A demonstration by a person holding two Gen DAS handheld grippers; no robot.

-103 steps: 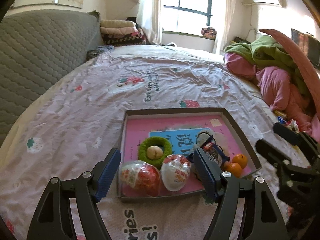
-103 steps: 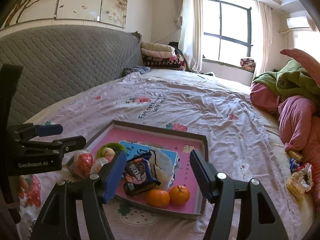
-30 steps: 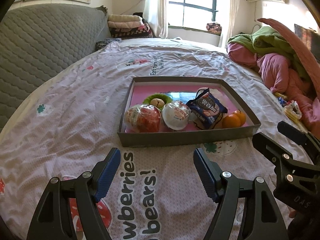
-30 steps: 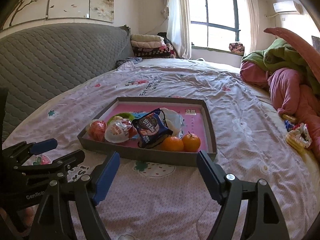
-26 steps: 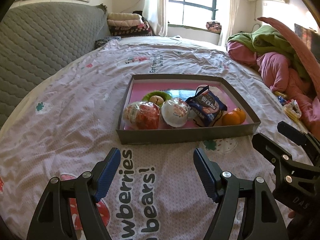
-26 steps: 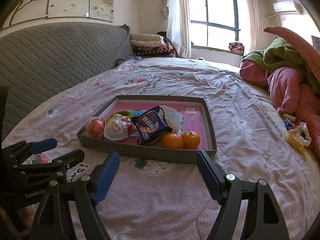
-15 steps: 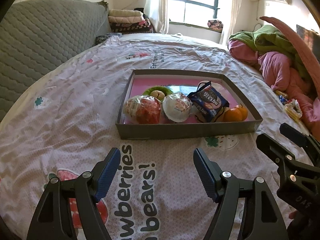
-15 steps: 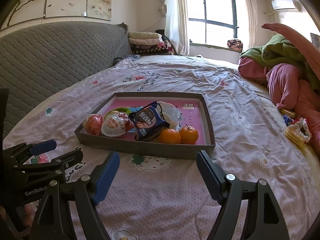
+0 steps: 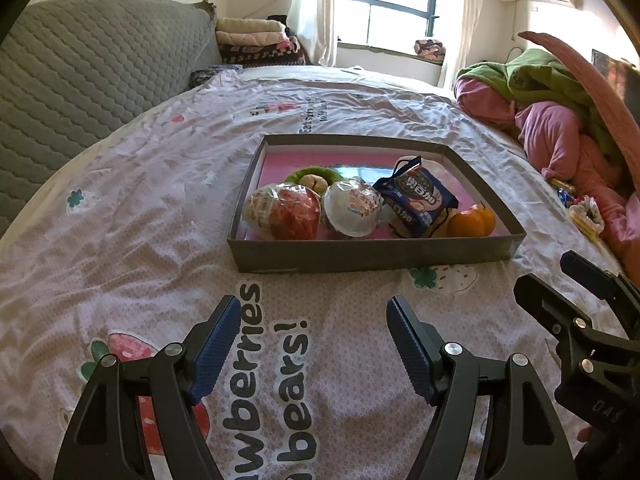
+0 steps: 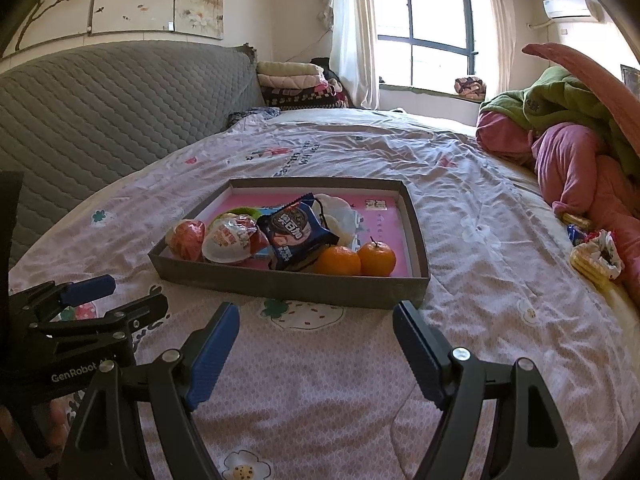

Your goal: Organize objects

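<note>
A shallow grey box with a pink floor lies on the bed. Inside it sit two plastic-wrapped egg toys, a green ring with a small bun, a blue biscuit packet and two oranges. My left gripper hovers open over the sheet, short of the box's near wall. My right gripper is also open and empty, just before the box's near right corner. Each gripper shows at the edge of the other's view.
The bed carries a pale sheet with strawberry prints. A grey quilted headboard runs along the left. Pink and green bedding is heaped on the right, with snack wrappers at its foot. Folded blankets lie by the window.
Over the whole sequence both grippers drew back from over the box to the sheet in front of it. In the last second the view barely shifts; both stay open.
</note>
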